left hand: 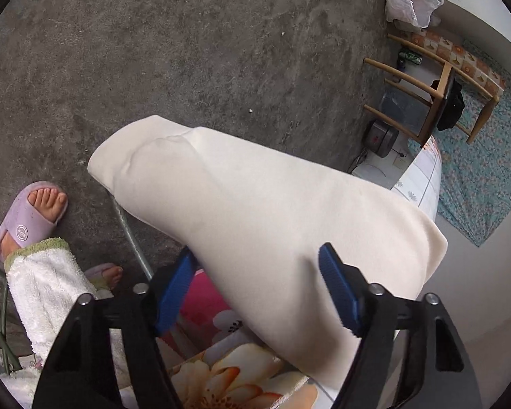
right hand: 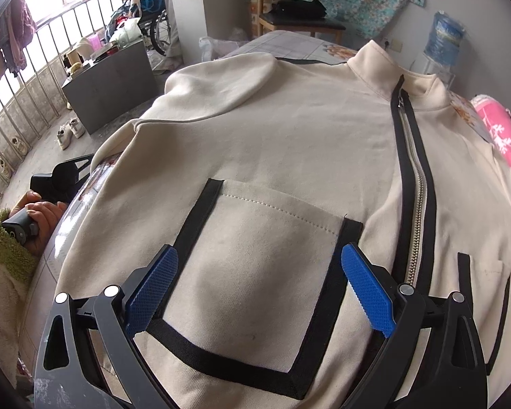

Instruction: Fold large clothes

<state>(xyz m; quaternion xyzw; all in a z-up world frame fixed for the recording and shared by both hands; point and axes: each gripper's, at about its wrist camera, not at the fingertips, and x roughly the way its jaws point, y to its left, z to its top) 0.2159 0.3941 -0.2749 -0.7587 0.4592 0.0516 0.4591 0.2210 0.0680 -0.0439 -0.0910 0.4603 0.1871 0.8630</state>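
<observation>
Two claws gape: the left gripper [left hand: 255,286] straddles the jacket's sleeve [left hand: 242,204], which runs to the upper left, unclamped, while the right gripper [right hand: 259,286] hovers over the pocket [right hand: 255,266].

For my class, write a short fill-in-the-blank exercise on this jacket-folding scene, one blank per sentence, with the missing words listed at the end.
1. The cream jacket closes down its front with a metal ____.
2. The pocket in front of the right gripper is edged in ____ trim.
3. The pads on the left gripper are coloured ____.
4. The slipper on the person's foot is pale ____.

Missing words: zipper; black; blue; purple
</observation>
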